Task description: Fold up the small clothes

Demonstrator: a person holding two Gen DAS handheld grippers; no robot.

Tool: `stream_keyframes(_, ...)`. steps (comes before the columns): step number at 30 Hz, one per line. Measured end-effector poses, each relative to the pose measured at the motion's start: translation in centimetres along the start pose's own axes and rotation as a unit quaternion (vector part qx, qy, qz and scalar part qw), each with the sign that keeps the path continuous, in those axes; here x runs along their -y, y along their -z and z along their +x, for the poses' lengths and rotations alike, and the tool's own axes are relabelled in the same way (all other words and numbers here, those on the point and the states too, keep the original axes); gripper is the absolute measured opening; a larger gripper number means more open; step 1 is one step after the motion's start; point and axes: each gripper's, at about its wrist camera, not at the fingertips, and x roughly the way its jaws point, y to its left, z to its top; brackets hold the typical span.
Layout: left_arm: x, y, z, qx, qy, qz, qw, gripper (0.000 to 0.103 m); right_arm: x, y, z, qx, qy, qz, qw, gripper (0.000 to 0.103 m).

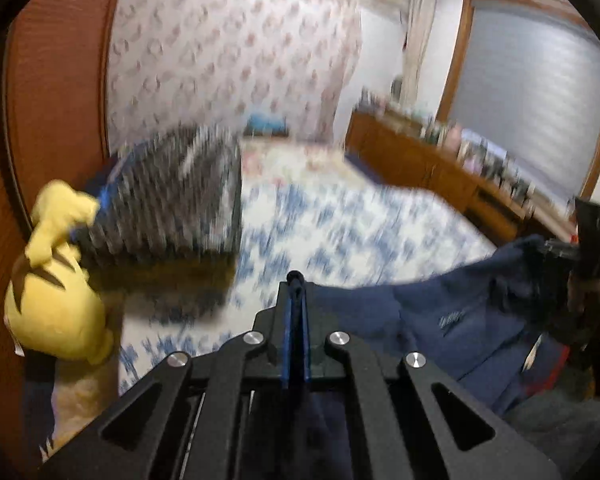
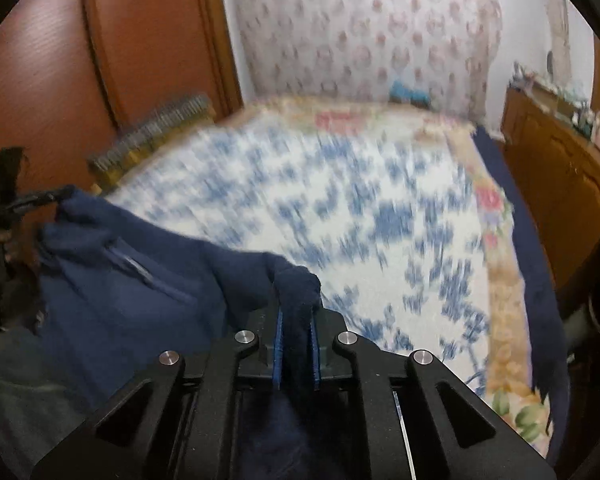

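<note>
A small navy blue garment (image 1: 440, 320) hangs stretched between my two grippers above the bed. My left gripper (image 1: 296, 280) is shut on one edge of it, with a thin fold of cloth between the blue pads. My right gripper (image 2: 296, 280) is shut on a thick bunch of the same garment (image 2: 140, 280). In the left wrist view the right gripper (image 1: 560, 246) shows at the far right holding the cloth. In the right wrist view the left gripper (image 2: 58, 196) shows at the far left. Both views are motion-blurred.
The bed has a white and blue floral cover (image 1: 340, 220). A grey striped folded pile (image 1: 172, 196) and a yellow plush toy (image 1: 56, 280) lie at its left by the wooden headboard (image 2: 40, 80). A wooden dresser (image 1: 440, 160) with small items stands at the right.
</note>
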Motion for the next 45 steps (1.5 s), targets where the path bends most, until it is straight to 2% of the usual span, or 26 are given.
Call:
stream_keyframes(2, 0.9, -1.7, -1.5, 0.027, 0.012, -0.002, 0.9996, 0.001, -0.9, -1.8, -1.9, 0.019, -0.001, -0.005, 1.000, 0.007)
stream_keyframes(7, 4.0, -7.1, -5.8, 0.093, 0.032, 0.028, 0.9948, 0.001, -3.7, -7.2, -8.3, 0.093, -0.021, -0.034, 0.995, 0.007)
stream_keyframes(11, 6.1, -11.6, -10.5, 0.144, 0.043, 0.050, 0.9874, 0.001, -5.8, -11.1, -14.1, 0.156, -0.033, -0.058, 0.986, 0.007)
stream_keyframes(14, 7.1, -14.8, -14.3, 0.186, 0.033, 0.074, 0.9792, 0.001, -7.1, -13.9, -18.3, 0.194, -0.037, -0.069, 0.978, 0.007)
stream_keyframes(18, 6.7, -18.1, -18.5, 0.227, 0.037, 0.078, 0.9700, 0.001, -8.2, -17.2, -23.4, 0.233, -0.025, -0.082, 0.969, 0.007)
stream_keyframes(23, 6.4, -21.0, -21.6, 0.262, 0.011, 0.095, 0.9603, 0.001, -8.7, -20.3, -28.7, 0.270, 0.012, -0.095, 0.958, 0.007)
stream_keyframes(27, 6.0, -21.6, -21.3, 0.273, -0.003, 0.100, 0.9569, 0.001, -8.4, -20.5, -30.6, 0.275, 0.043, -0.108, 0.954, 0.007)
stream_keyframes(32, 5.8, -21.3, -18.8, 0.261, 0.002, 0.105, 0.9597, 0.001, -6.6, -19.1, -30.5, 0.255, 0.072, -0.099, 0.959, 0.007)
stream_keyframes(45, 6.8, -21.4, -14.5, 0.243, 0.018, 0.097, 0.9649, 0.001, -4.1, -16.4, -29.9, 0.229, 0.094, -0.097, 0.964, 0.007)
